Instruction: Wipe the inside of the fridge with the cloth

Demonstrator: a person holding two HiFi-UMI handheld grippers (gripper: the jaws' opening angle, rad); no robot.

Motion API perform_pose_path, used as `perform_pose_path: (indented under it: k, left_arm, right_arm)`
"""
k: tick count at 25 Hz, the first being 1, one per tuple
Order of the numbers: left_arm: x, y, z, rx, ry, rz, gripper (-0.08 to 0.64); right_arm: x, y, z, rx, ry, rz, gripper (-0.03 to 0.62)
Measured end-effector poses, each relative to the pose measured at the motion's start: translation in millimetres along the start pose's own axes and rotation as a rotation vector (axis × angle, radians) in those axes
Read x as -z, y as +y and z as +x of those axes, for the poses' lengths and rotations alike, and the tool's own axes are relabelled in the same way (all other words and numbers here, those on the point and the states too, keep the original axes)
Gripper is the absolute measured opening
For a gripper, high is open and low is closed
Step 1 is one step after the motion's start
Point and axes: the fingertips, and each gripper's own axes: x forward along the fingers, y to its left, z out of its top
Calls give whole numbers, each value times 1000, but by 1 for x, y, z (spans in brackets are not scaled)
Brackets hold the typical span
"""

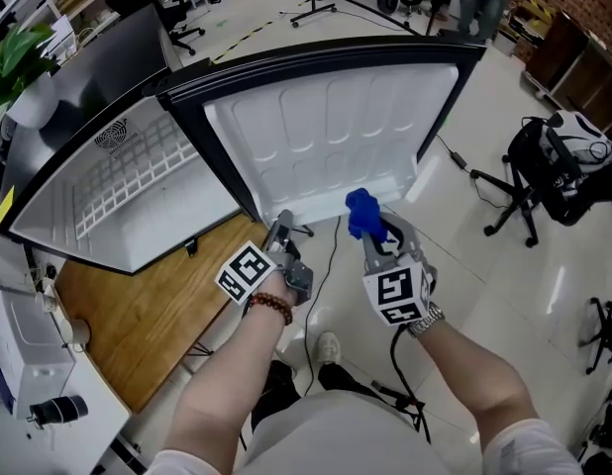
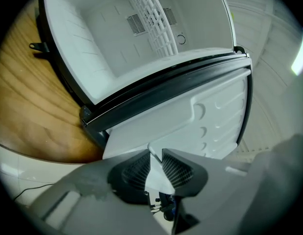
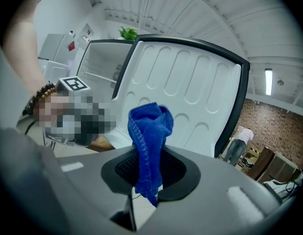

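The cloth (image 3: 150,146) is showing up a strong blue, nubby like a microfibre rag, folded over on itself into a rumpled wad. The right gripper (image 3: 149,170) is clamping it at mid-length, so the fat fold is standing up above the jaws and a thin tail is dangling below them. It is sitting low in front of the white inner panel of the open door (image 1: 326,137), near the panel's bottom edge; whether it is touching the panel I cannot tell.

The fridge (image 1: 118,186) is resting on a wooden table (image 1: 138,315), with its white cavity open beside the door.

The right forearm is reaching forward, with the marker cube facing up. The left gripper (image 2: 155,163) is coming in just beside it, tilted to one side, with a beaded bracelet (image 1: 271,308) showing on that wrist. Its jaws are pinching the thin lower edge of the door near the hinge corner.
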Motion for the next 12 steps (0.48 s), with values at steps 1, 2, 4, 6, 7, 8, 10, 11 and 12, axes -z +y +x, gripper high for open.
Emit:
perform_pose_path:
  k: [1, 2, 4, 6, 7, 8, 10, 11, 12]
  left_arm:
    - [1, 0, -1, 5, 4, 5, 81]
    - [2, -1, -2, 8, 10, 12, 81]
    - [4, -4, -7, 17, 23, 32, 81]
    - [8, -8, -12, 32, 37, 51, 81]
    - [9, -12, -15, 42, 42, 62, 81]
    - [10, -15, -18, 53, 46, 73, 83]
    - [10, -23, -23, 77, 52, 90, 83]
    - [10, -27, -25, 88, 54, 95, 83]
    - [9, -31, -27, 99, 54, 99, 83]
  right_arm:
    - [-1, 2, 0, -2, 0, -1, 71]
    - [-1, 3, -1, -5, -1, -3, 71]
    - [-4, 7, -2, -12, -5, -5, 71]
    - [-8, 12, -3, -22, -11, -6, 71]
    - [-10, 15, -4, -29, -16, -8, 71]
    - [-12, 19, -4, -37, -23, -9, 71]
    - [-19, 26, -5, -52, -36, -13, 71]
    - [-22, 30, -5, -59, -41, -15, 71]
    - [-25, 34, -6, -65, -47, -18, 71]
